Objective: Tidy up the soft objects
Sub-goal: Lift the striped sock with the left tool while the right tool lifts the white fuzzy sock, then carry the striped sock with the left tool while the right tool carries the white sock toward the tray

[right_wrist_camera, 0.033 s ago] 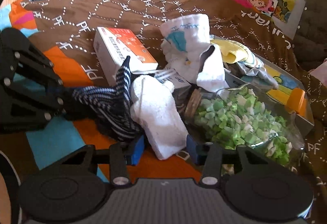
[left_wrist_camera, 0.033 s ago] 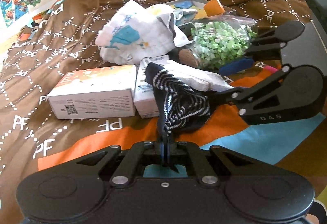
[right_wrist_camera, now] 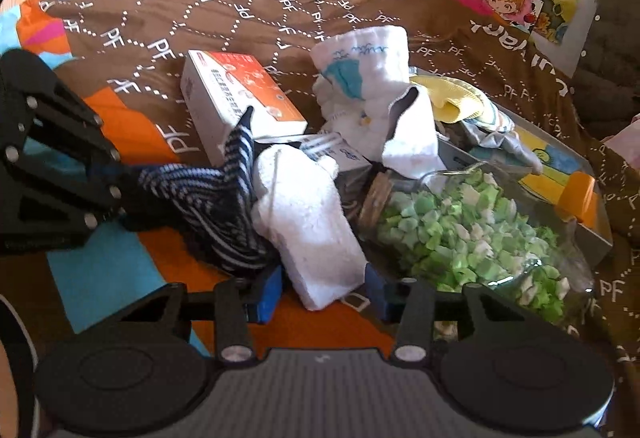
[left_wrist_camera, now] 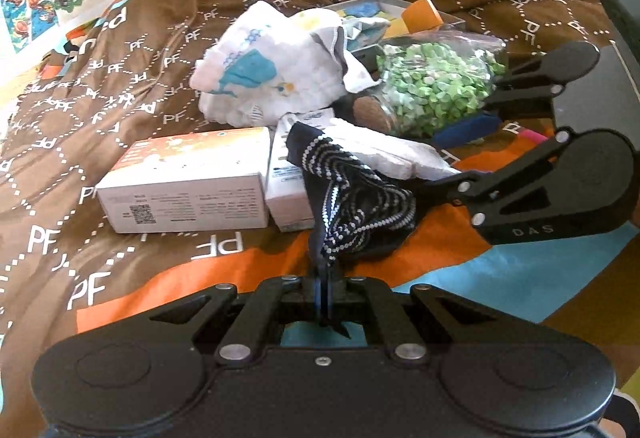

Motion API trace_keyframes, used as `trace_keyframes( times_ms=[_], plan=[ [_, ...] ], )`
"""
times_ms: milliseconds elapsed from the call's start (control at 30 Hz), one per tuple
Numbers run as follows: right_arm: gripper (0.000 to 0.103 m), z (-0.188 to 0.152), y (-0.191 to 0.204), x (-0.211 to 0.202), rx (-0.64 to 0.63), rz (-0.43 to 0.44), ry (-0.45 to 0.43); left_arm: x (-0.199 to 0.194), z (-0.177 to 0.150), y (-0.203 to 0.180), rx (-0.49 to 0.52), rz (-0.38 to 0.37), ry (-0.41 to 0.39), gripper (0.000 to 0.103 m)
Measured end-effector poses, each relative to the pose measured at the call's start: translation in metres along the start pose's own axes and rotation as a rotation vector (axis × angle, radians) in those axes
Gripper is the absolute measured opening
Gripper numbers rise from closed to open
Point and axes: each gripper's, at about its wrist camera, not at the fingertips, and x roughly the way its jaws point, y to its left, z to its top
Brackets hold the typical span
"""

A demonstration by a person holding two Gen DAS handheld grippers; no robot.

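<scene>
While my left gripper [left_wrist_camera: 325, 292] is pinched tight on one end of the navy striped sock [left_wrist_camera: 352, 194], my right gripper [right_wrist_camera: 322, 288] stands with its blue-padded fingers [right_wrist_camera: 268, 292] apart, one on each side of the near end of the white fluffy sock [right_wrist_camera: 308, 222]. Both socks lie on the orange band of the brown bedspread [left_wrist_camera: 120, 86], the white one resting against the striped one. To do this step well, I would close the right jaws squarely on the white sock's end and take only its cloth, as a fold of the striped sock lies just beside the left pad. The glass jar of green paper stars [right_wrist_camera: 472, 234] lies close on the right, so I would lift straight up. Beyond sit the orange-topped box [right_wrist_camera: 236, 98] and a whale-print cloth [right_wrist_camera: 368, 90].
</scene>
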Motion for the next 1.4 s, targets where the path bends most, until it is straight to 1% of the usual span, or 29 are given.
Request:
trace_keyframes(
  times_ms=[33, 100, 267, 300, 400, 500, 600, 700, 833, 967, 1200, 1300, 1400],
  plan=[
    [0.045, 0.000, -0.001, 0.000, 0.001, -0.003, 0.000, 0.000, 0.001, 0.001, -0.005, 0.004, -0.001, 0.002],
    [0.032, -0.001, -0.001, 0.001, 0.002, -0.007, -0.003, -0.001, 0.002, 0.003, -0.021, 0.010, -0.007, 0.001],
    [0.028, -0.002, 0.002, 0.001, -0.004, -0.023, -0.022, -0.004, 0.005, 0.008, -0.059, 0.029, -0.039, 0.001],
    [0.023, -0.002, 0.003, 0.000, 0.001, -0.030, -0.031, -0.006, 0.005, 0.008, -0.065, 0.033, -0.047, 0.001],
    [0.015, -0.001, 0.008, -0.005, -0.002, -0.076, -0.054, -0.011, 0.008, 0.009, -0.065, 0.040, -0.076, 0.001],
    [0.011, 0.000, 0.011, -0.014, 0.020, -0.108, -0.071, -0.019, 0.011, 0.010, -0.068, 0.045, -0.107, 0.001],
    [0.011, 0.002, 0.014, -0.024, 0.045, -0.143, -0.091, -0.031, 0.015, 0.009, -0.056, 0.051, -0.152, 0.001],
    [0.011, 0.004, 0.019, -0.040, 0.066, -0.166, -0.128, -0.046, 0.019, 0.010, -0.037, 0.053, -0.206, 0.001],
    [0.011, 0.012, 0.030, -0.067, 0.076, -0.202, -0.185, -0.070, 0.026, 0.012, -0.030, 0.050, -0.279, 0.001],
    [0.011, 0.022, 0.038, -0.095, 0.099, -0.220, -0.223, -0.096, 0.030, 0.017, -0.021, 0.038, -0.331, 0.001],
    [0.011, 0.044, 0.052, -0.151, 0.150, -0.249, -0.276, -0.139, 0.042, 0.027, -0.047, 0.006, -0.406, 0.001],
    [0.011, 0.052, 0.057, -0.176, 0.152, -0.267, -0.290, -0.160, 0.054, 0.030, -0.058, -0.006, -0.444, 0.001],
    [0.011, 0.062, 0.058, -0.203, 0.166, -0.266, -0.309, -0.183, 0.072, 0.032, -0.078, -0.008, -0.489, 0.001]
  ],
)
